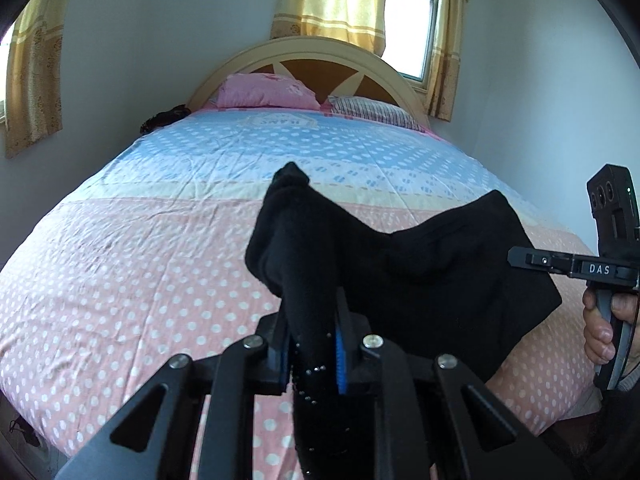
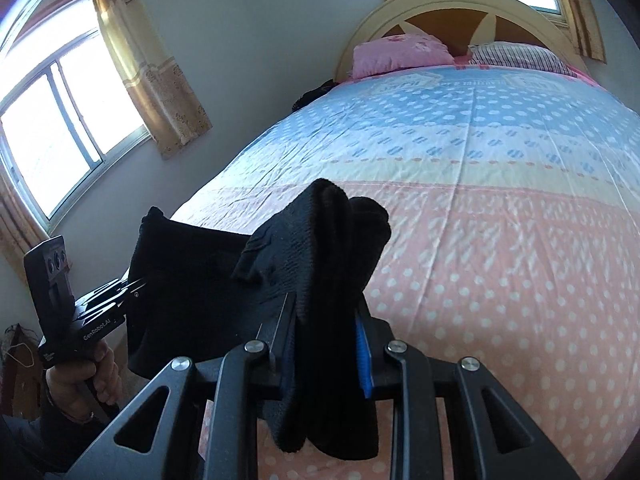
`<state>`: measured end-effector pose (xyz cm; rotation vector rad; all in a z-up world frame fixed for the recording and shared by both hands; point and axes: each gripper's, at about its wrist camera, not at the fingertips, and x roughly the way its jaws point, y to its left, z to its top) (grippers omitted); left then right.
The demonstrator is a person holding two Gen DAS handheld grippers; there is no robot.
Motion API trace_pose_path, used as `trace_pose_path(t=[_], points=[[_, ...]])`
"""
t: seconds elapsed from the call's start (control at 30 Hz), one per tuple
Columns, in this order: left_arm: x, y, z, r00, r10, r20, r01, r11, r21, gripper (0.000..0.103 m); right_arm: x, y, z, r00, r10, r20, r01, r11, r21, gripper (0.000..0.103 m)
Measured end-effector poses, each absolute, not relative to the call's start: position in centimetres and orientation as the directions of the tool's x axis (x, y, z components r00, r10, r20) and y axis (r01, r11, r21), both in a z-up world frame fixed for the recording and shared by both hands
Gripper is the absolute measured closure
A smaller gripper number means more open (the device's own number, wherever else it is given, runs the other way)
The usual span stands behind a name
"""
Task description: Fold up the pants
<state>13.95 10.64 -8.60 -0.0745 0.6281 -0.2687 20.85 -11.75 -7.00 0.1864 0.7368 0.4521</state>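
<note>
black pants (image 1: 420, 272) hang stretched between my left tongs (image 1: 314, 344) and right tongs (image 2: 326, 344), each clamped narrow on a bunched edge above the bed (image 1: 140, 260).

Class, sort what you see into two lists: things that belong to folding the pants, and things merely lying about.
Belongs to the job:
black pants
left gripper, shut on them
right gripper, shut on them
bedspread

Lying about:
pink pillow
striped pillow
curtains

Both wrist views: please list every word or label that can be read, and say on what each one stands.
"DAS": on the right gripper.
"GenRobot.AI": on the left gripper.
Small white print below it: too small to read.
Lettering on the bedsheet near the pillows: upside down, too blurred.
</note>
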Motion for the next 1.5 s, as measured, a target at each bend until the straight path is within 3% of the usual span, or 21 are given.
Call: trace_pose_path(t=[0.57,0.97,1.07,1.2,1.23,1.3,1.4,1.5], points=[[14.3,18.2,-9.4,0.814,-0.125,-0.568,0.033,0.985,-0.169,0.086,28.9,-2.1,-7.5,0.594,0.512,-0.620,-0.439,0.852,0.284,0.077],[16.0,20.2,-13.7,0.751,-0.078,-0.656,-0.050,0.983,-0.174,0.084,32.8,-0.6,-13.1,0.519,0.525,-0.674,-0.374,0.849,0.373,0.077],[16.0,20.3,-14.5,0.738,-0.047,-0.673,-0.074,0.986,-0.150,0.077,33.1,-0.7,-13.7,0.512,0.519,-0.685,-0.365,0.853,0.373,0.076],[15.9,20.1,-15.4,0.722,0.003,-0.692,-0.100,0.990,-0.100,0.060,33.6,-1.1,-15.1,0.512,0.494,-0.703,-0.319,0.869,0.379,0.071],[15.9,20.0,-15.6,0.719,0.027,-0.695,-0.111,0.991,-0.076,0.049,33.5,-1.3,-15.3,0.513,0.493,-0.703,-0.309,0.870,0.384,0.067],[15.9,20.1,-15.7,0.720,0.065,-0.690,-0.130,0.991,-0.041,0.039,33.5,-1.5,-15.6,0.529,0.479,-0.701,-0.293,0.878,0.379,0.056],[15.7,20.6,-15.8,0.716,0.062,-0.695,-0.135,0.990,-0.050,0.037,33.0,-2.6,-15.4,0.553,0.455,-0.698,-0.267,0.890,0.368,0.044],[15.0,21.1,-15.6,0.714,0.087,-0.694,-0.157,0.987,-0.038,0.029,31.8,-4.1,-14.9,0.578,0.436,-0.690,-0.235,0.898,0.371,0.039]])
